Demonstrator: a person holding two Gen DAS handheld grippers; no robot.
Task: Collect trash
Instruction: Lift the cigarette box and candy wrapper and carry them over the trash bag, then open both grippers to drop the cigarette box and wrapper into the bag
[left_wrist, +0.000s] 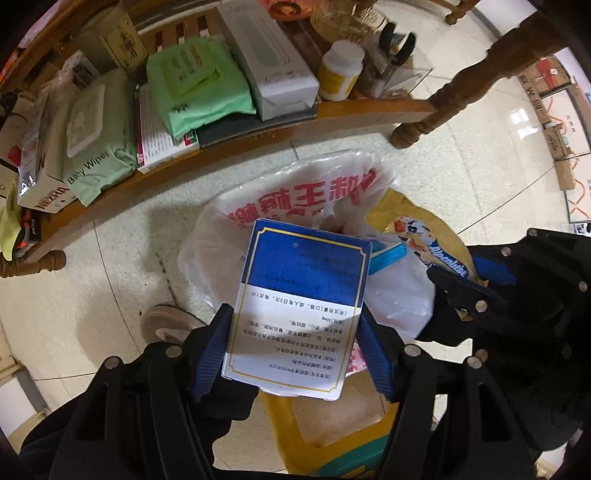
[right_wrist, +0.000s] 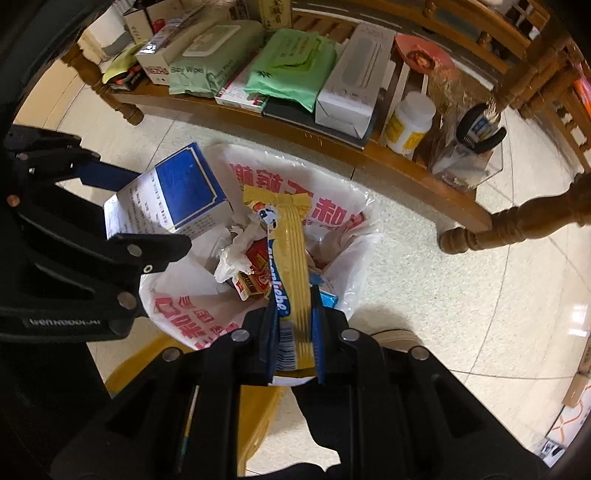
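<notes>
My left gripper (left_wrist: 295, 328) is shut on a blue-and-white medicine box (left_wrist: 299, 295) and holds it over a white plastic trash bag with red print (left_wrist: 295, 192). The box also shows in the right wrist view (right_wrist: 177, 195), at the bag's left rim. My right gripper (right_wrist: 293, 321) is shut on a yellow candy wrapper (right_wrist: 291, 251) above the open bag (right_wrist: 332, 221). Inside the bag lie crumpled white tissue (right_wrist: 232, 258) and a small red carton (right_wrist: 255, 280). The right gripper and wrapper (left_wrist: 436, 243) show at right in the left wrist view.
The bag sits on a yellow plastic stool (left_wrist: 280, 435) on a tiled floor. Behind it runs a low wooden shelf (right_wrist: 332, 147) holding wipes packs (right_wrist: 207, 62), a white box (right_wrist: 351, 81), a white-and-yellow bottle (right_wrist: 410, 122) and pliers. A shoe (left_wrist: 166, 321) is at left.
</notes>
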